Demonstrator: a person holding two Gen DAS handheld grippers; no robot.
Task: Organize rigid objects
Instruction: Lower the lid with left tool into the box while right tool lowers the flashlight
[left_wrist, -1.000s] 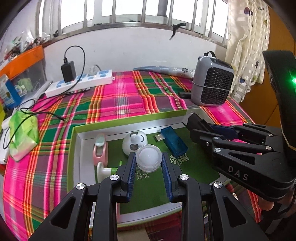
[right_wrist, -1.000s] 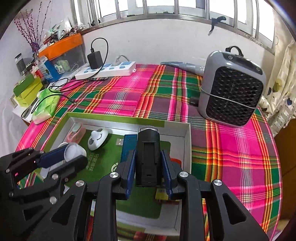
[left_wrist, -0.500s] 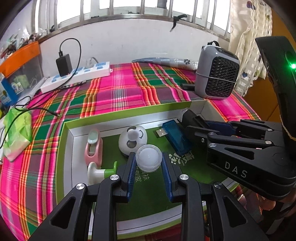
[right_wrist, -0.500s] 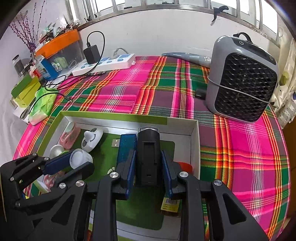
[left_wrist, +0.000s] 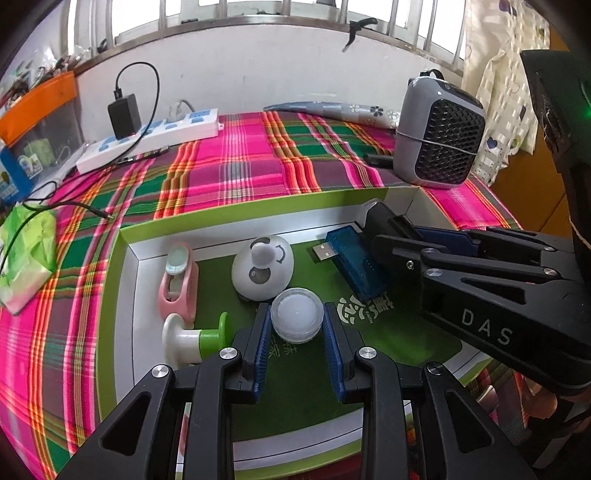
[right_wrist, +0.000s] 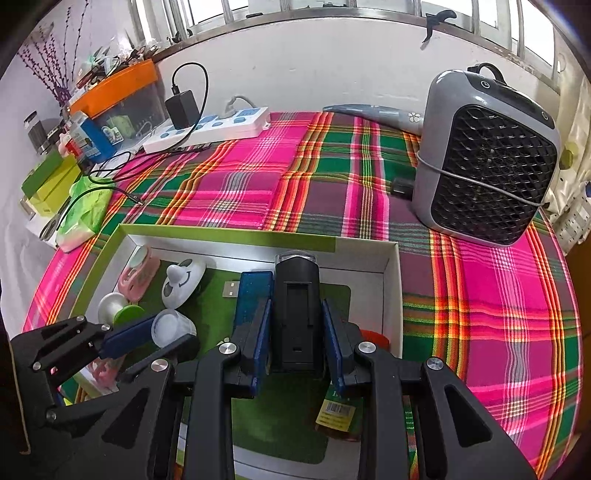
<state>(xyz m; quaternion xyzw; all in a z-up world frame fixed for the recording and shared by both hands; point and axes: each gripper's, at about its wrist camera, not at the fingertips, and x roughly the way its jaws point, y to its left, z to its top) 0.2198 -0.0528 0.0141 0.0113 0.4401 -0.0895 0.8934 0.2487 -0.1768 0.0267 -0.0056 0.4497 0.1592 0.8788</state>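
Observation:
My left gripper (left_wrist: 297, 325) is shut on a round translucent white jar (left_wrist: 296, 314), held low over the green-lined box (left_wrist: 125, 280); the jar also shows in the right wrist view (right_wrist: 171, 326). My right gripper (right_wrist: 296, 332) is shut on a black rectangular device (right_wrist: 295, 295), held over the right part of the box (right_wrist: 391, 280). In the box lie a blue USB stick (left_wrist: 354, 262), a white panda-faced gadget (left_wrist: 262, 267), a pink tape holder (left_wrist: 177, 284) and a white-and-green knob (left_wrist: 195, 338). A small bottle with a barcode label (right_wrist: 336, 413) lies below my right gripper.
A grey fan heater (right_wrist: 484, 162) stands at the back right on the plaid cloth (right_wrist: 258, 181). A white power strip with a black charger (left_wrist: 147, 136) lies at the back left. A green tissue pack (left_wrist: 26, 254) and cables lie at the left.
Both grippers have moved forward and down over the box with their objects still held. The box contents have not moved.

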